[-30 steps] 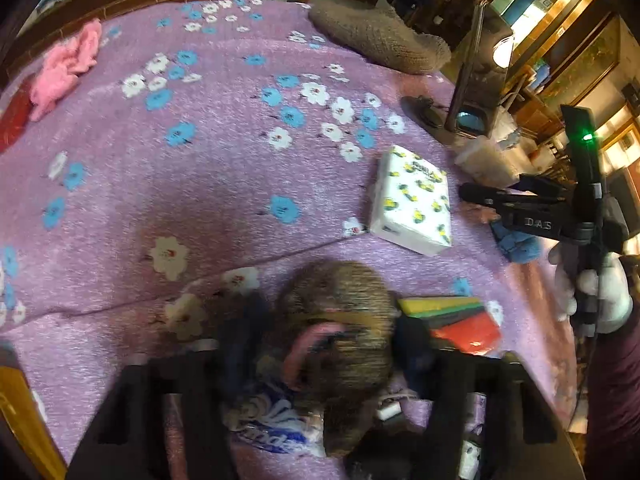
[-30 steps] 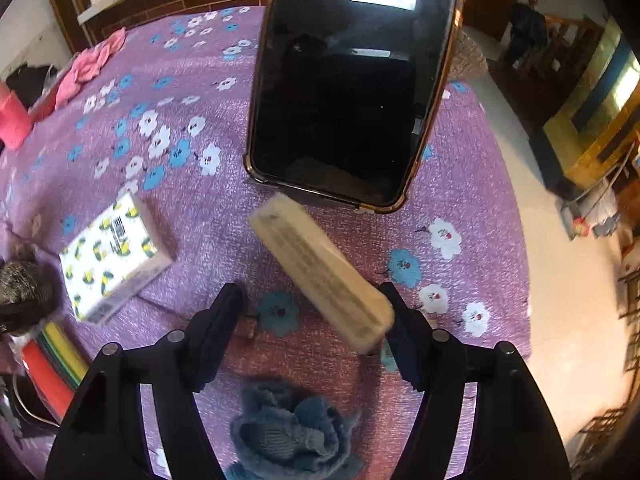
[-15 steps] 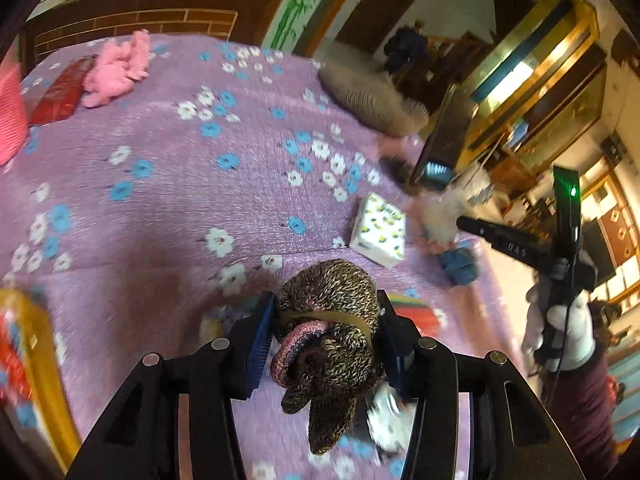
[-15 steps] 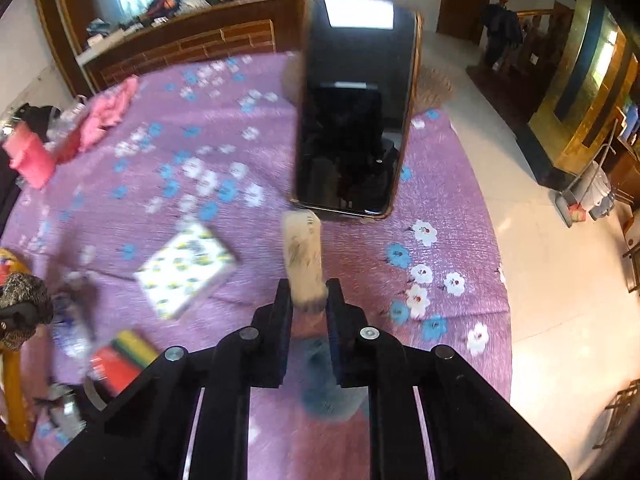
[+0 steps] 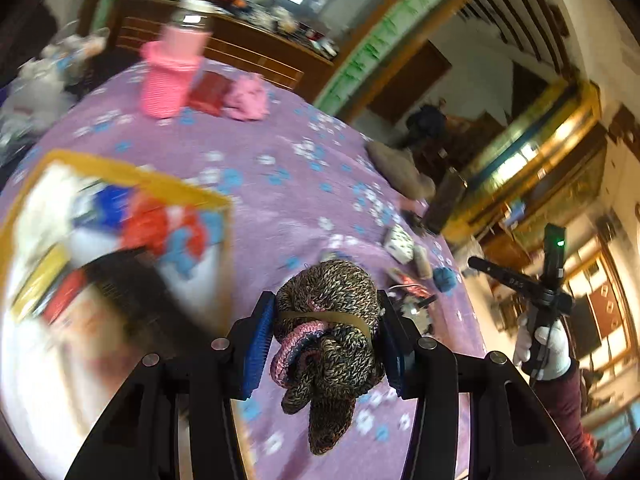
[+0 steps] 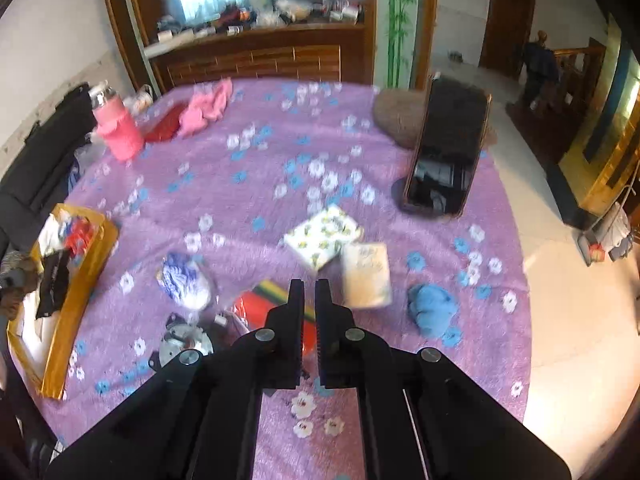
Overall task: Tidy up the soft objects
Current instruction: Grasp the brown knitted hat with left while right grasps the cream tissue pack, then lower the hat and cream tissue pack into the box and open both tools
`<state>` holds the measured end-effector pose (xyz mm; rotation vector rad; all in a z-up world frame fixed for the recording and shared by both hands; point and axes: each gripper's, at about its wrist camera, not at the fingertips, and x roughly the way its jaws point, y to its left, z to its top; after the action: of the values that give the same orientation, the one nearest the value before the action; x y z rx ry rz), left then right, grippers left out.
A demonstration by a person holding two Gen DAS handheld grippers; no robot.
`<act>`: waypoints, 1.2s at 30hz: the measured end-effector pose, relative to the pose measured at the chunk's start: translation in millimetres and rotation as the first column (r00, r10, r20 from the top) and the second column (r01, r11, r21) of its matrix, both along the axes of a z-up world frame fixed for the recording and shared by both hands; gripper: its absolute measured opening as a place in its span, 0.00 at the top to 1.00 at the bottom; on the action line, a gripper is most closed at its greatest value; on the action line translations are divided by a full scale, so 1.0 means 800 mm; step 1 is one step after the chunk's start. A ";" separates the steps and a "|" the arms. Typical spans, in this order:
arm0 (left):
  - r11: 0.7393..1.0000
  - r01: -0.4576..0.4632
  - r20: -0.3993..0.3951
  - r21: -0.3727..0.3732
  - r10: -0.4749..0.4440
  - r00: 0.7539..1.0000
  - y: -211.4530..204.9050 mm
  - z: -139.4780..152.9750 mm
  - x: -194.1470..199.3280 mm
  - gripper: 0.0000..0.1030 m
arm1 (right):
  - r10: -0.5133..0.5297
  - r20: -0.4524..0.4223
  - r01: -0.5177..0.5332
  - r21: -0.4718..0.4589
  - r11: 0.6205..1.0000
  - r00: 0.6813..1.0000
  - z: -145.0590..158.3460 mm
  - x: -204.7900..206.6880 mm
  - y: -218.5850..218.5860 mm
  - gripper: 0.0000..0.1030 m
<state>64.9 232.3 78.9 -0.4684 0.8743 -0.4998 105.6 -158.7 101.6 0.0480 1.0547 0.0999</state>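
Note:
My left gripper (image 5: pixel 326 328) is shut on a brown knitted bundle (image 5: pixel 328 328) with a pink lining and holds it above the purple flowered cloth (image 5: pixel 280 168), just right of a gold-rimmed box (image 5: pixel 120 174) full of soft items. My right gripper (image 6: pixel 308 296) is shut and empty, raised above the table. A beige sponge (image 6: pixel 366 274) lies flat on the cloth just right of its tips. A blue knitted piece (image 6: pixel 434 308) lies further right. The gold box (image 6: pixel 80 276) shows at the left edge in the right wrist view.
A flowered tissue pack (image 6: pixel 322 236), a striped red item (image 6: pixel 264 304), a blue-white wrapped bundle (image 6: pixel 184 280) and a round metal object (image 6: pixel 186 342) lie near the front. A phone on a stand (image 6: pixel 448 148), a brown pad (image 6: pixel 396 116), pink cloth (image 6: pixel 206 106) and a pink-sleeved bottle (image 6: pixel 116 124) stand further back.
My left gripper lifted the brown bundle and swung left to the gold box. My right gripper closed on the sponge, then rose shut without it; the sponge lies on the cloth.

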 end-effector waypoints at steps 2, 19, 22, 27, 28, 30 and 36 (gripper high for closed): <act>1.000 -0.025 -0.002 -0.013 0.025 1.000 0.028 -0.006 -0.022 0.55 | -0.054 -0.036 0.054 -0.005 0.999 0.998 -0.019 0.011 -0.008 0.87; 0.941 -0.257 -0.081 0.223 0.280 0.957 0.121 -0.040 -0.064 0.54 | -0.198 -0.176 0.203 0.016 0.979 0.964 -0.131 0.083 -0.066 0.63; 0.916 -0.281 -0.096 0.287 0.320 0.943 0.120 -0.046 -0.063 0.51 | -0.215 -0.160 0.223 0.032 0.974 0.963 -0.120 0.072 -0.070 0.65; 0.900 -0.307 -0.065 0.308 0.342 0.937 0.106 -0.030 -0.070 0.39 | -0.242 -0.062 0.246 0.067 0.967 0.968 -0.062 0.043 -0.069 0.65; 0.900 -0.316 -0.050 0.300 0.345 0.937 0.105 -0.024 -0.076 0.38 | -0.226 -0.038 0.229 0.074 0.971 0.973 -0.044 0.035 -0.060 0.65; 0.901 -0.335 -0.029 0.275 0.356 0.934 0.114 -0.021 -0.086 0.35 | -0.174 -0.002 0.173 0.099 0.980 0.985 -0.015 0.021 -0.032 0.65; 0.891 -0.426 0.032 0.155 0.426 0.904 0.148 -0.009 -0.137 0.28 | 0.090 0.034 -0.094 0.188 0.978 0.995 0.029 -0.023 0.106 0.64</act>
<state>-44.4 350.6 71.9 -0.4971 0.7771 -0.0232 87.5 -73.6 124.9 0.1695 1.0192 0.2840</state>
